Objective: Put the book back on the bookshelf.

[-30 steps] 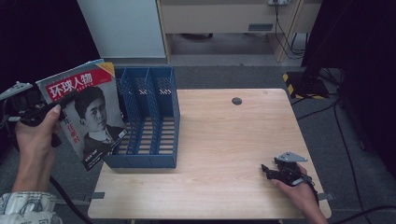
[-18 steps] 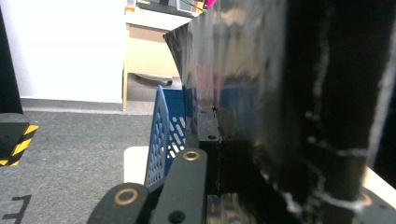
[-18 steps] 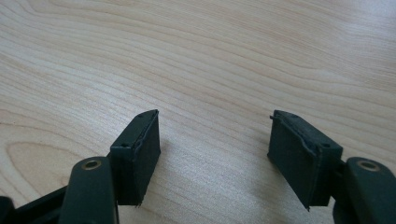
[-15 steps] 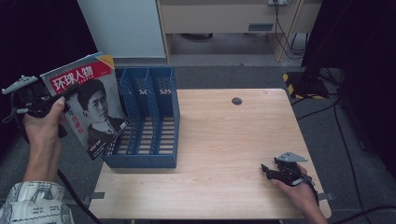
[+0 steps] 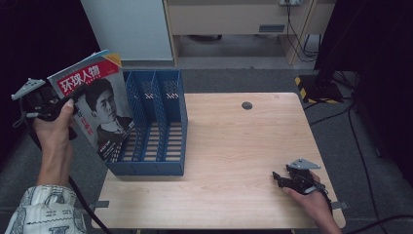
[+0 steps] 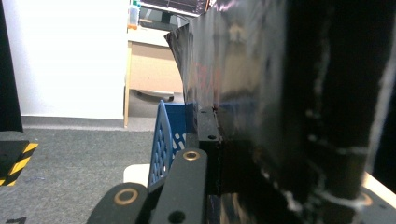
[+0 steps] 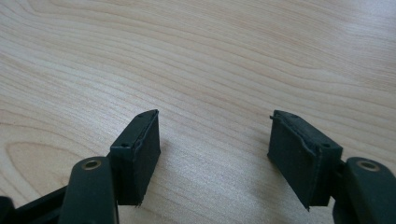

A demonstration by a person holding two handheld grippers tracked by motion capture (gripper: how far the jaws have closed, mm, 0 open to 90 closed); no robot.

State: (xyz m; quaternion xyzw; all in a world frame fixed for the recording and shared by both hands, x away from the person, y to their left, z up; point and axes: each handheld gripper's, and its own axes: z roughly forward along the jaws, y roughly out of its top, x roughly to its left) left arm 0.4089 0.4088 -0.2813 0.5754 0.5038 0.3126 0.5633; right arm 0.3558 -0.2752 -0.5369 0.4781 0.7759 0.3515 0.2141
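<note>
High view: we pinch the magazine (image 5: pixel 97 105) in our left gripper (image 5: pixel 61 105), tilted, just left of the blue file rack (image 5: pixel 156 141); right gripper (image 5: pixel 281 179) spread.

Left gripper (image 5: pixel 73 95) raised at the person's left, forearm upright, fingers (image 6: pixel 205 135) clamped tight. Right gripper (image 5: pixel 277 178) rests low (hand flat behind it), fingers (image 7: pixel 137 149) spread wide.
</note>
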